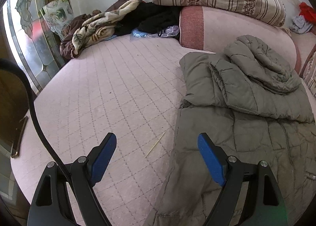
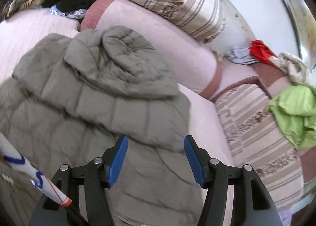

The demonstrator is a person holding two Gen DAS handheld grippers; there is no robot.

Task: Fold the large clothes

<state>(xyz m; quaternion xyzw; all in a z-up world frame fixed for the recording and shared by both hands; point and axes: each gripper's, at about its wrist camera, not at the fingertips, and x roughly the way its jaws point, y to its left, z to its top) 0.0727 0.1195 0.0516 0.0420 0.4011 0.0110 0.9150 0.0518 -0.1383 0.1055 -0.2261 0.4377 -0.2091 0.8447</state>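
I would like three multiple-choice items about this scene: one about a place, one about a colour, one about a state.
1. Where does the grey-green padded jacket lie?
A. on the pink quilted bed cover
B. on the floor
C. over a chair back

2. What colour are the pads of the right tool?
A. red
B. blue
C. white

3. In what state is the left tool?
A. shut on the jacket
B. shut on nothing
C. open, holding nothing

Right letters: 1 A, the jacket rests on the pink cover in both views. 2 B, both pads show blue. 3 C, its fingers stand wide apart with only bed cover and jacket edge seen between them.
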